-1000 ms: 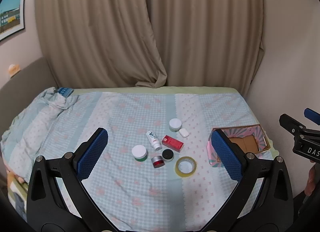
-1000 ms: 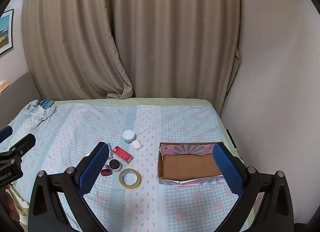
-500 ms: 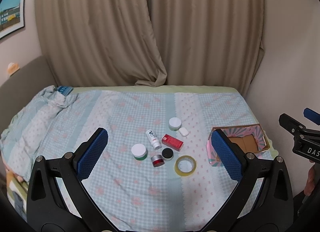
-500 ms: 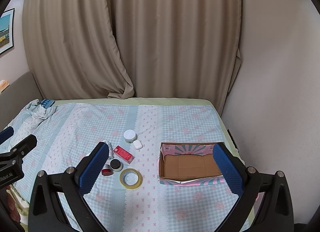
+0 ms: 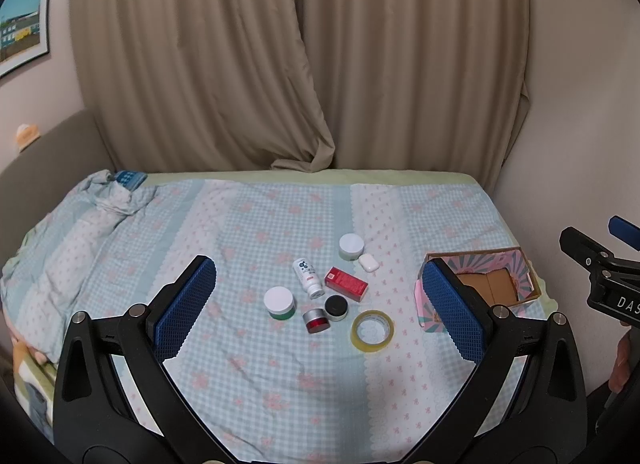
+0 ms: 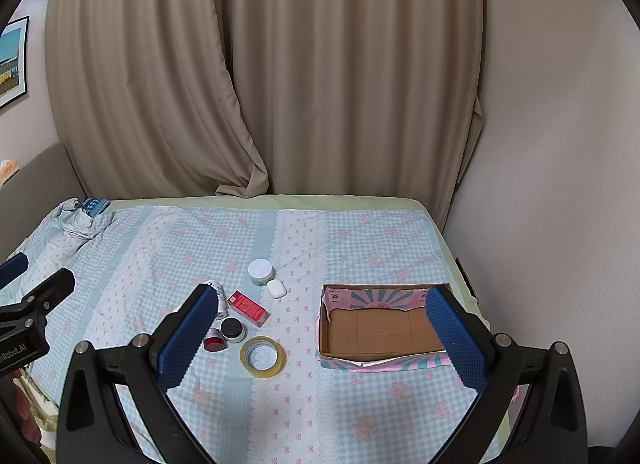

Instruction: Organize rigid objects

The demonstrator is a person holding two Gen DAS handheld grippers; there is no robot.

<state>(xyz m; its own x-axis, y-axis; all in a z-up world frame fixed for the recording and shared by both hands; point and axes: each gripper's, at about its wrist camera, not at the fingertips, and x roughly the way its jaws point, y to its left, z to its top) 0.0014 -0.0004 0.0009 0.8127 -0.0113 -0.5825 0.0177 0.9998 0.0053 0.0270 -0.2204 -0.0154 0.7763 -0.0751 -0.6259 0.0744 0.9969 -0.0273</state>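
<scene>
Bed [image 5: 248, 364] with jars [image 5: 280, 302], tape [image 5: 372, 331], box [image 6: 380, 328].

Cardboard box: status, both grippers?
Left gripper open, holding nothing. Right gripper open, holding nothing. Pink-patterned cardboard box has nothing inside; yellow tape roll and jars on the bed beside it. Nothing blocking.

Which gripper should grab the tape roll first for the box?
Probably right. The tape roll lies next to the cardboard box, which sits straight ahead of the right gripper. Both are open and empty, but the left gripper faces the jars.
</scene>
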